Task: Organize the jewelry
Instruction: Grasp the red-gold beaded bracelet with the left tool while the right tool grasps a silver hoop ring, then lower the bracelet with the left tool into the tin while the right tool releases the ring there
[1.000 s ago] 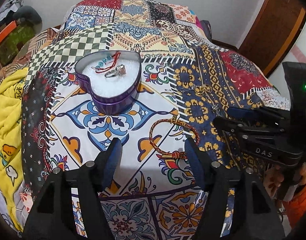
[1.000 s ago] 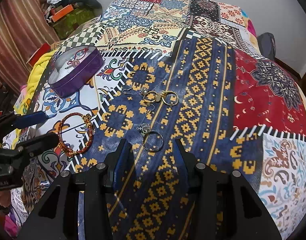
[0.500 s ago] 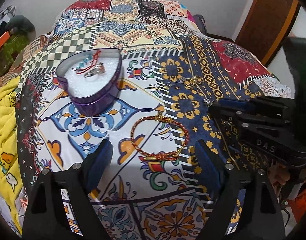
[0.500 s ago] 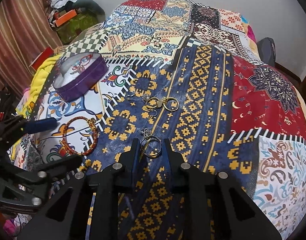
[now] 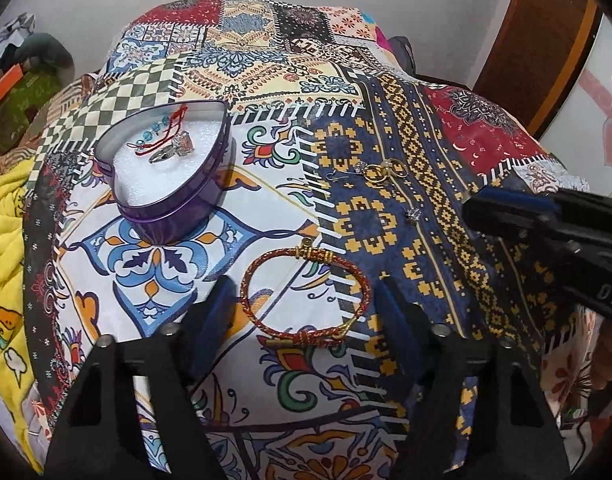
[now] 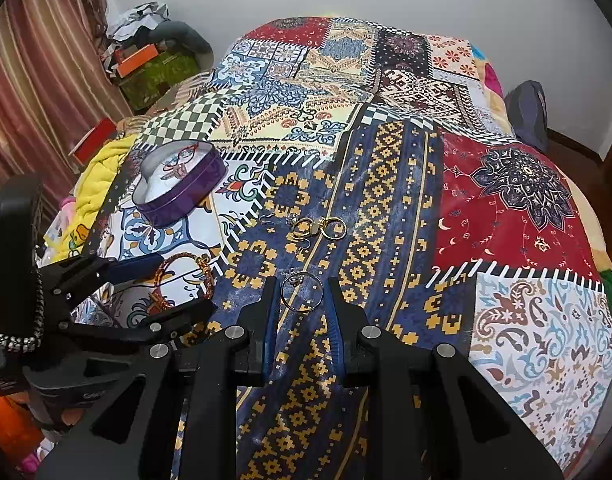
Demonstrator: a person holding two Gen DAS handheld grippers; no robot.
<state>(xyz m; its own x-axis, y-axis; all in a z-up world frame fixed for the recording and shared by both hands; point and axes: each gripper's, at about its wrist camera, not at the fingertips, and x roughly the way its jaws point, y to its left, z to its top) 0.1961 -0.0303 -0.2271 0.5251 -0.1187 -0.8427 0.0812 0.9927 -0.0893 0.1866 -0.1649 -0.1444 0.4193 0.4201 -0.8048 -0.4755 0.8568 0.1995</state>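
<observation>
Only the right wrist view shows the right gripper (image 6: 300, 294) narrowly flanking a thin silver hoop (image 6: 299, 291). The left gripper (image 5: 301, 300) spreads wide around a red-gold braided bangle (image 5: 303, 298). The purple heart-shaped tin (image 5: 173, 184) holds 1 silver ring (image 5: 173, 149).

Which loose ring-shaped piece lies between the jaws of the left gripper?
The red-and-gold braided bangle; the silver hoop sits between the right gripper's jaws, the gold hoops farther away.
</observation>
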